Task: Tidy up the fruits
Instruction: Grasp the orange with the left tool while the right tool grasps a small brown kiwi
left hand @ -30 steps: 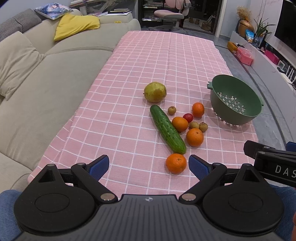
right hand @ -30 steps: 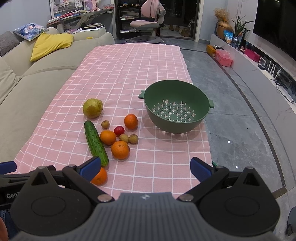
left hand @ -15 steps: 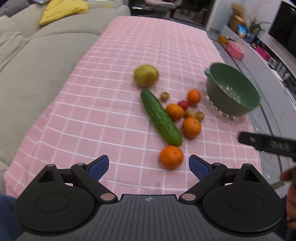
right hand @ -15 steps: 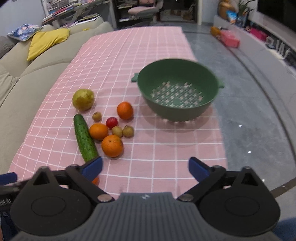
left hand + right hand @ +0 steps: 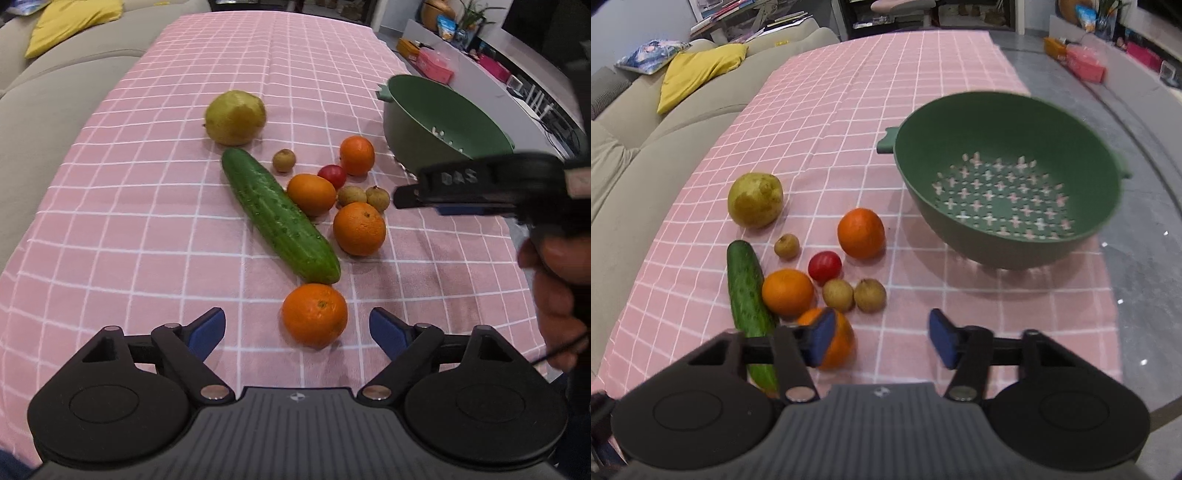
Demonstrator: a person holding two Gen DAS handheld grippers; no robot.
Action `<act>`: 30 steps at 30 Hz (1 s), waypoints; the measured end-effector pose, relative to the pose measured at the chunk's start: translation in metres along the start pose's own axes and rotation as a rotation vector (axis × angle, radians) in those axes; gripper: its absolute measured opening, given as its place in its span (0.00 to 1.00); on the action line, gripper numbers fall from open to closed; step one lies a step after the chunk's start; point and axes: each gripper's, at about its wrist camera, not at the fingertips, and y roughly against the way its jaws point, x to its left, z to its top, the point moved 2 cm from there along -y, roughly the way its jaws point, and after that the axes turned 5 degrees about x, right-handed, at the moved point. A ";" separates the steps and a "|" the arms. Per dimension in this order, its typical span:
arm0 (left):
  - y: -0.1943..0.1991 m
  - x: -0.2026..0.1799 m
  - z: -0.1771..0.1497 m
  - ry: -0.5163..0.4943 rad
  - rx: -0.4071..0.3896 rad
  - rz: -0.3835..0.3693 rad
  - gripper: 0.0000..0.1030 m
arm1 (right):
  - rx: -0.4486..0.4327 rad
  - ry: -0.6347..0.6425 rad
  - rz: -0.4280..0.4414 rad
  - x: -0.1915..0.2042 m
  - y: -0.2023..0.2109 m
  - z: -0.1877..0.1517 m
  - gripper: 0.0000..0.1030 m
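Fruit lies on a pink checked cloth [image 5: 147,229]: a yellow-green pear [image 5: 235,117], a cucumber [image 5: 279,218], several oranges, a small red fruit [image 5: 332,175] and three small brown fruits. My left gripper [image 5: 297,328] is open, and the nearest orange [image 5: 314,315] sits just ahead in line with its gap, untouched. My right gripper [image 5: 882,338] is closing with only cloth between its pads. Its left pad overlaps another orange [image 5: 842,343] in view. An empty green colander [image 5: 960,122] stands to the right of the fruit.
A beige sofa [image 5: 635,166] with a yellow cushion [image 5: 698,70] runs along the table's left side. Grey floor [image 5: 1145,258] lies past the right edge. A hand [image 5: 554,280] holds the right gripper [image 5: 406,194] beside the colander [image 5: 424,122].
Both grippers have sunk closer to the cloth and the fruit. The right gripper's jaws have narrowed, and it has come in over the right side of the fruit.
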 end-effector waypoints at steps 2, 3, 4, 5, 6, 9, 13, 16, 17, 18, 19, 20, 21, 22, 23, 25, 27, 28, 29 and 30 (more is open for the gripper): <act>-0.006 -0.001 0.001 -0.013 0.000 0.004 0.96 | 0.008 -0.006 0.018 -0.003 -0.011 0.005 0.40; -0.009 -0.001 0.002 -0.018 0.004 -0.001 0.96 | 0.010 -0.009 0.026 -0.005 -0.015 0.006 0.39; -0.012 -0.002 0.003 -0.022 0.006 -0.010 0.94 | 0.013 -0.014 0.035 -0.006 -0.019 0.008 0.38; -0.015 -0.002 0.004 -0.022 0.008 -0.015 0.92 | 0.016 -0.021 0.045 -0.008 -0.023 0.009 0.37; -0.017 -0.001 0.004 -0.021 0.009 -0.021 0.92 | 0.020 -0.027 0.058 -0.009 -0.027 0.011 0.35; -0.022 0.000 0.006 -0.014 0.008 -0.034 0.90 | 0.040 -0.035 0.086 -0.011 -0.037 0.014 0.28; -0.030 0.002 0.007 -0.012 0.026 -0.043 0.87 | 0.060 -0.054 0.109 -0.013 -0.049 0.017 0.27; -0.036 0.001 0.006 -0.017 0.040 -0.054 0.77 | 0.066 -0.069 0.134 -0.014 -0.054 0.018 0.27; -0.038 0.001 0.006 -0.019 0.041 -0.052 0.72 | 0.066 -0.067 0.136 -0.014 -0.055 0.018 0.26; -0.039 0.001 0.006 -0.022 0.037 -0.047 0.71 | 0.063 -0.064 0.135 -0.014 -0.055 0.018 0.23; -0.039 0.001 0.006 -0.025 0.028 -0.047 0.71 | 0.063 -0.060 0.137 -0.015 -0.056 0.018 0.20; -0.039 0.000 0.006 -0.026 0.026 -0.050 0.68 | 0.062 -0.056 0.138 -0.014 -0.056 0.019 0.20; -0.039 0.000 0.006 -0.025 0.025 -0.057 0.66 | 0.061 -0.051 0.139 -0.014 -0.056 0.019 0.20; -0.039 0.000 0.006 -0.029 0.022 -0.064 0.62 | 0.060 -0.047 0.138 -0.014 -0.055 0.019 0.20; -0.038 -0.001 0.006 -0.034 0.020 -0.070 0.57 | 0.057 -0.043 0.134 -0.015 -0.054 0.018 0.20; -0.037 -0.003 0.006 -0.047 0.019 -0.075 0.53 | 0.052 -0.037 0.127 -0.014 -0.052 0.018 0.20; -0.036 -0.005 0.006 -0.061 0.018 -0.065 0.52 | 0.047 -0.029 0.125 -0.014 -0.049 0.018 0.20; -0.035 -0.006 0.006 -0.063 0.014 -0.061 0.52 | 0.043 -0.024 0.122 -0.014 -0.046 0.018 0.20; -0.034 -0.006 0.005 -0.064 0.010 -0.060 0.52 | 0.038 -0.018 0.119 -0.014 -0.044 0.018 0.20; -0.032 -0.006 0.005 -0.063 0.006 -0.062 0.52 | 0.035 -0.013 0.118 -0.014 -0.041 0.018 0.20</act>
